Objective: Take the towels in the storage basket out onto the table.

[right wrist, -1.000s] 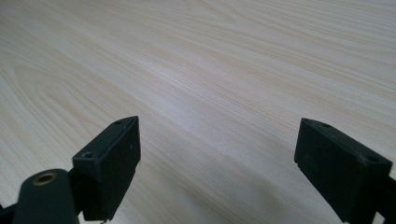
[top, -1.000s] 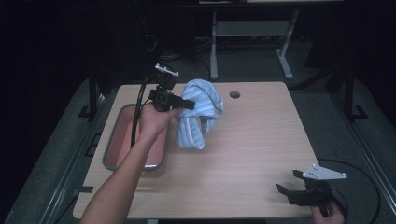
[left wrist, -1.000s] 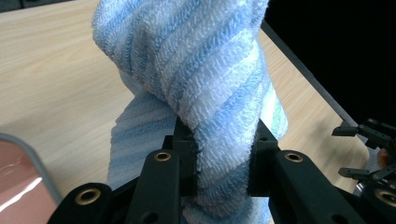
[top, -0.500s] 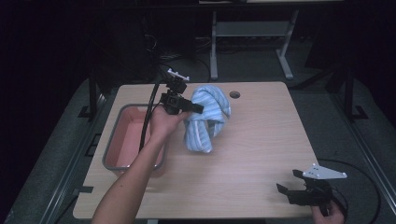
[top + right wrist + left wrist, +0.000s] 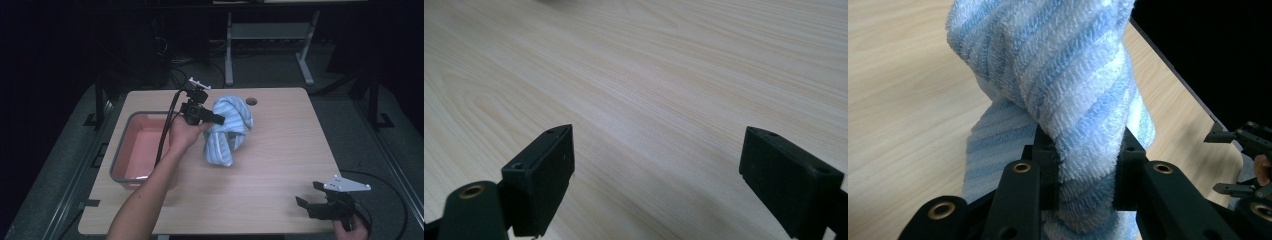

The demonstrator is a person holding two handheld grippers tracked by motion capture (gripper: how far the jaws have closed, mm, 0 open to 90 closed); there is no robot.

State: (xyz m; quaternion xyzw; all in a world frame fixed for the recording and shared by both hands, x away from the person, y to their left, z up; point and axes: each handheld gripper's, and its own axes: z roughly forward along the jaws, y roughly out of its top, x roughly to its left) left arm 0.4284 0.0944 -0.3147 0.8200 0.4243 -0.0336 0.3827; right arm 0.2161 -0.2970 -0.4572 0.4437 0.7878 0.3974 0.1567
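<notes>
Both grippers show: your left gripper (image 5: 216, 119) is clamped on the knotted blue-striped towel (image 5: 227, 131) beside the pink bin (image 5: 120, 150); your right gripper (image 5: 309, 196) rests spread apart, holding nothing.

1. A light wood-grain table (image 5: 280, 165) with rounded corners stands in a dim room; a small round hole (image 5: 251, 101) sits near its far edge.
2. Grey floor (image 5: 360, 120) surrounds it, with black cables (image 5: 180, 75) trailing.
3. Behind, a pale metal stand (image 5: 270, 40) rises into darkness.
</notes>
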